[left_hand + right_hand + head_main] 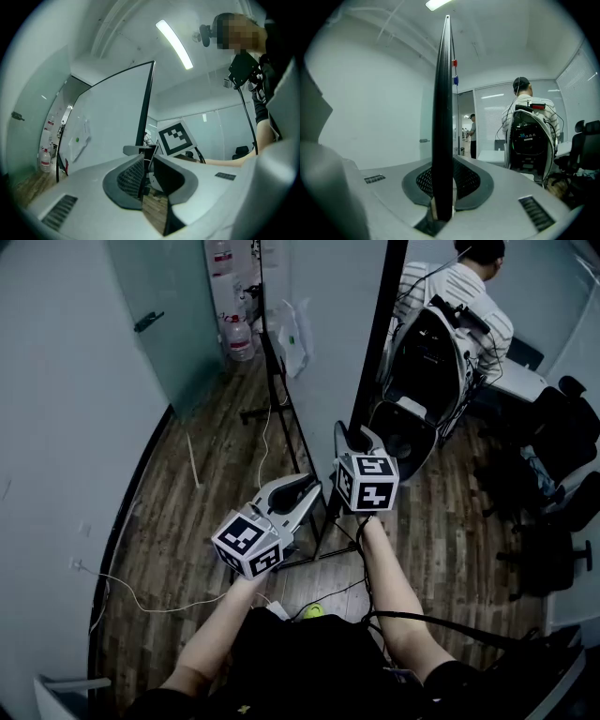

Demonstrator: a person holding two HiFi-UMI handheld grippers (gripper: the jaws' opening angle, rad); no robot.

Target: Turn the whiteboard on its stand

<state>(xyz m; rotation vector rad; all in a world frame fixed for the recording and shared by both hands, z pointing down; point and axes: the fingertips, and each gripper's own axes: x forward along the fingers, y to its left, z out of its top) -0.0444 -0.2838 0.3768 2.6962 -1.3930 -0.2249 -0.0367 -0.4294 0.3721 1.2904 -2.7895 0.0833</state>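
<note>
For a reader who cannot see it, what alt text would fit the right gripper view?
The right gripper is shut on the black edge of the whiteboard, which rises edge-on through the picture's middle. Behind, at right, a person in a striped shirt faces away.

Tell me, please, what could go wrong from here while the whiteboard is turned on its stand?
1. The right tool grips only the thin black edge of the whiteboard, so it might slip off as the board swings.
2. A white cable hangs beside the stand and could snag during the turn.
3. A seated person is just beyond the board, so a wide swing might strike them.
</note>
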